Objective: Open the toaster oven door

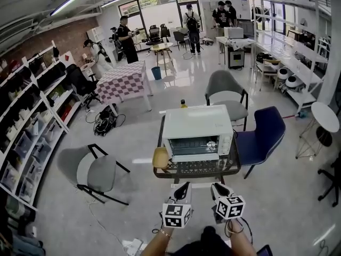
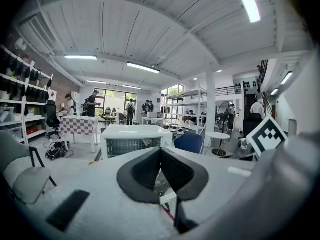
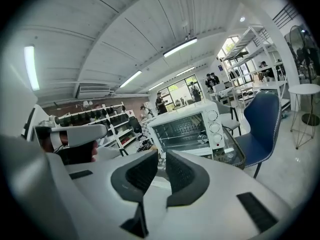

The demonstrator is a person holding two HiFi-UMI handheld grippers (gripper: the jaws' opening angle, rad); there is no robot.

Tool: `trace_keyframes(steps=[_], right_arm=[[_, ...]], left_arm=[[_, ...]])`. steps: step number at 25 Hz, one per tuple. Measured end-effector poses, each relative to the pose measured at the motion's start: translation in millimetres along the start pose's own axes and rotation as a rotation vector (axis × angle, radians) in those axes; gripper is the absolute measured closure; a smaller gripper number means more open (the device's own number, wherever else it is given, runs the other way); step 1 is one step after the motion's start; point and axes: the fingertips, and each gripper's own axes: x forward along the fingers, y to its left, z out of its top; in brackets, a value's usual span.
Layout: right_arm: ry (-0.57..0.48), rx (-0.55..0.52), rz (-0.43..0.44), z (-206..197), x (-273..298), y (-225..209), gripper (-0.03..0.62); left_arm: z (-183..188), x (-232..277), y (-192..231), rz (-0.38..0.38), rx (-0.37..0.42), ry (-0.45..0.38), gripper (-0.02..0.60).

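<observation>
A white toaster oven [image 1: 197, 131] stands on a small glass-topped table [image 1: 198, 168], and its glass door [image 1: 193, 146] is closed. Both grippers hang in front of the table, short of it and touching nothing. My left gripper [image 1: 182, 188] is shut, its dark pads meeting with nothing between them [image 2: 160, 153]. My right gripper [image 1: 217, 188] is open by a narrow gap with nothing in it [image 3: 161, 160]. The oven shows ahead in the left gripper view [image 2: 131, 139] and in the right gripper view [image 3: 189, 126], with its knobs [image 3: 215, 126] to the right of the door.
A tan plate [image 1: 161, 157] lies at the table's left end and a yellow-capped bottle [image 1: 183, 104] stands behind the oven. A blue chair [image 1: 262, 135] is right of the table, a grey chair [image 1: 226, 94] behind it, another grey chair [image 1: 98, 172] at left. Shelves line the left wall.
</observation>
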Motion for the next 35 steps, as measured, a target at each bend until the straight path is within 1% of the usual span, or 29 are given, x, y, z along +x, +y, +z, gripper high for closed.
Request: trace_keyframes(steps=[4,7,19,22,26,35], right_arm=[[-0.035,-0.035,-0.004,11.9,-15.8,7.4,0.557],[-0.056,-0.058,-0.006,20.2,-25.1,14.0,0.557],[-0.119,-0.124,-0.045,41.9,-45.8,36.0,0.569],[-0.134,-0.133,-0.051,47.1,-46.3,43.0,0.571],[-0.137,-0.174,-0.056,49.7,-48.9,50.6,0.580],[-0.157,-0.227,-0.083,58.1,-56.6,48.2,0.594]], left_arm=[[13.1,-10.3,-10.1,-0.010,0.012,-0.030,0.566],[19.6,-18.1,-14.2,-0.017,0.018,-0.038,0.566],[36.1,-41.9,-10.4,-0.031,0.042,-0.066,0.566],[37.8,-47.1,-8.4,-0.035,0.049,-0.063,0.566],[38.8,-52.3,-8.9,-0.034,0.054,-0.067,0.566],[39.1,-52.9,-7.5,-0.028,0.051,-0.078,0.566]])
